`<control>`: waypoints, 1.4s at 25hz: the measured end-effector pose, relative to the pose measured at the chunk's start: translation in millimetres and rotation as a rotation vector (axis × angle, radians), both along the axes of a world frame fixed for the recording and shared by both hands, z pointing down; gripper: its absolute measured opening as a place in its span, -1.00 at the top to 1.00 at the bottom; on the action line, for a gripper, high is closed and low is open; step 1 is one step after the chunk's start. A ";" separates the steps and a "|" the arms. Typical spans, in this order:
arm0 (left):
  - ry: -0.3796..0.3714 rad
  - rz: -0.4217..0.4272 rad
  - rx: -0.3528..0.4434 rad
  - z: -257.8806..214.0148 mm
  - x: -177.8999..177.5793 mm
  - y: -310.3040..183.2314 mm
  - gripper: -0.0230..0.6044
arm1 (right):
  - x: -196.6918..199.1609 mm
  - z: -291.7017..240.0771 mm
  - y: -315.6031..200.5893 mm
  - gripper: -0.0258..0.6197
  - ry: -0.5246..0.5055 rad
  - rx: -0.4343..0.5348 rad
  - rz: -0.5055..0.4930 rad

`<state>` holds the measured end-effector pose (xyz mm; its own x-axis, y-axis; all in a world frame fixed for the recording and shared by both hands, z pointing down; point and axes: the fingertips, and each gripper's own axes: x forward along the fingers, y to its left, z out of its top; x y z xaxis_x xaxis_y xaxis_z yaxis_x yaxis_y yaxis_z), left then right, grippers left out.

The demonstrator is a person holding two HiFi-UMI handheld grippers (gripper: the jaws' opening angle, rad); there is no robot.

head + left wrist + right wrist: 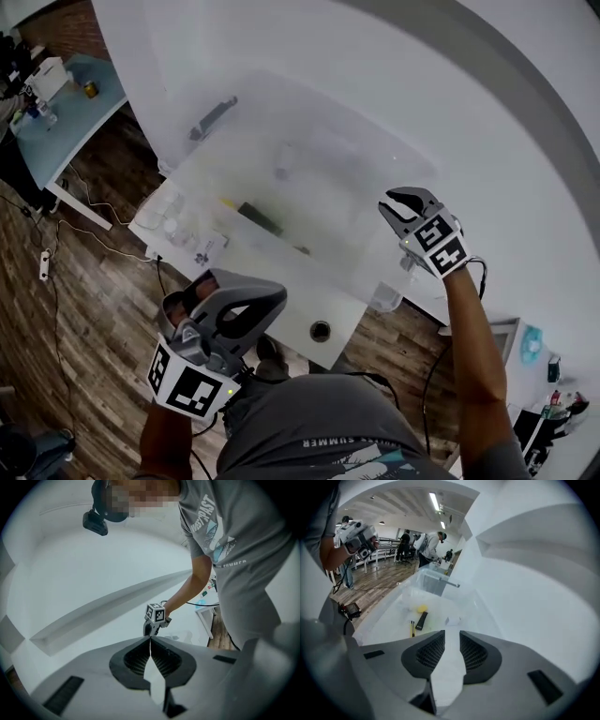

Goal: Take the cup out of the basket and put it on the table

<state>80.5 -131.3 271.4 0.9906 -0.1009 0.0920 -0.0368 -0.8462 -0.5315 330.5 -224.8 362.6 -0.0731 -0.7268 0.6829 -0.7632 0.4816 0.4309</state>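
A person stands at a white table with a gripper in each hand; a large see-through basket sits in the middle of the table. The right gripper hangs over the basket's near right corner; its jaws are spread, with only pale surface showing in the gap between them. The left gripper is held low beside the person's body, off the table's near edge and above the wood floor; its jaws are pressed together, with nothing between them. What looks like the clear cup stands on the table's near edge, just outside the basket's corner and apart from the right gripper; being see-through, it is faint. Inside the basket lie a black oblong thing, a yellow lump beyond it, a thin yellow-and-black stick beside it, and a small pale thing to the right. Clear jars crowd the table's left edge; people stand far off in the room.
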 end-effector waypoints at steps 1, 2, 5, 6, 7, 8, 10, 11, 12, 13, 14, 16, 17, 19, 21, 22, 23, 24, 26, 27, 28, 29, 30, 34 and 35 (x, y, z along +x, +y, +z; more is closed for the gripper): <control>0.002 -0.006 -0.015 1.6 -1.2 -0.9 0.88 | 6.4 14.4 -6.8 0.60 0.009 -0.046 0.005; 0.001 -0.011 -0.027 3.5 -1.9 -1.8 0.88 | 12.7 28.8 -13.9 0.59 0.024 -0.088 0.007; -0.011 -0.029 -0.051 11.3 -0.7 -5.1 0.88 | 34.2 72.5 -32.0 0.59 0.082 -0.211 0.004; -0.015 -0.034 -0.060 13.1 0.3 -6.2 0.88 | 41.6 87.0 -36.0 0.59 0.100 -0.253 0.004; -0.018 -0.040 -0.070 14.5 1.2 -7.1 0.88 | 48.5 100.7 -39.4 0.59 0.115 -0.295 0.005; -0.019 -0.046 -0.080 15.6 2.0 -7.9 0.88 | 54.5 113.6 -42.3 0.59 0.128 -0.337 0.008; -0.022 -0.059 -0.097 18.3 3.3 -9.5 0.88 | 63.3 135.7 -49.6 0.54 0.163 -0.410 -0.002; -0.023 -0.068 -0.105 19.8 4.1 -10.7 0.88 | 67.2 145.7 -54.1 0.54 0.190 -0.438 -0.019; -0.025 -0.078 -0.113 21.1 4.9 -12.3 0.88 | 71.1 156.1 -57.4 0.54 0.216 -0.471 -0.037; -0.026 -0.089 -0.121 22.1 5.6 -14.1 0.88 | 75.3 167.0 -58.1 0.54 0.236 -0.515 -0.047; -0.026 -0.100 -0.129 22.7 6.1 -16.1 0.88 | 79.6 178.2 -56.3 0.53 0.248 -0.566 -0.050; -0.024 -0.123 -0.144 23.2 6.6 -20.8 0.88 | 86.8 198.9 -53.1 0.50 0.256 -0.653 -0.059; -0.022 -0.135 -0.152 23.6 6.8 -23.2 0.88 | 89.4 207.2 -53.5 0.49 0.259 -0.679 -0.069; -0.022 -0.155 -0.167 25.3 7.1 -27.4 0.88 | 95.0 222.2 -49.7 0.47 0.267 -0.740 -0.081; -0.026 -0.172 -0.177 27.9 7.7 -30.8 0.88 | 101.8 236.6 -42.9 0.46 0.283 -0.801 -0.081; -0.029 -0.179 -0.180 29.4 8.2 -32.1 0.88 | 104.4 243.1 -40.9 0.46 0.294 -0.823 -0.084; -0.032 -0.185 -0.183 30.9 9.0 -33.1 0.88 | 106.2 249.4 -39.8 0.46 0.305 -0.838 -0.089; -0.036 -0.191 -0.186 32.3 10.0 -33.8 0.88 | 107.8 255.8 -39.1 0.46 0.318 -0.852 -0.097; -0.044 -0.198 -0.189 34.3 13.0 -35.1 0.88 | 111.8 268.0 -37.4 0.47 0.335 -0.881 -0.101; -0.047 -0.199 -0.190 34.7 14.6 -35.6 0.88 | 113.9 272.5 -36.2 0.47 0.339 -0.895 -0.096; -0.049 -0.200 -0.191 34.8 16.2 -36.0 0.88 | 115.7 275.7 -35.7 0.48 0.341 -0.902 -0.091; -0.051 -0.201 -0.192 34.9 17.3 -36.5 0.88 | 117.0 277.8 -36.2 0.58 0.344 -0.902 -0.087; -0.054 -0.203 -0.192 35.3 18.0 -37.1 0.88 | 117.9 278.9 -37.8 0.77 0.346 -0.897 -0.083; -0.067 -0.210 -0.189 39.8 15.8 -39.6 0.88 | 114.2 272.5 -50.3 0.83 0.329 -0.845 -0.053; -0.067 -0.210 -0.186 40.3 14.1 -40.6 0.88 | 110.6 268.2 -53.7 0.83 0.320 -0.826 -0.051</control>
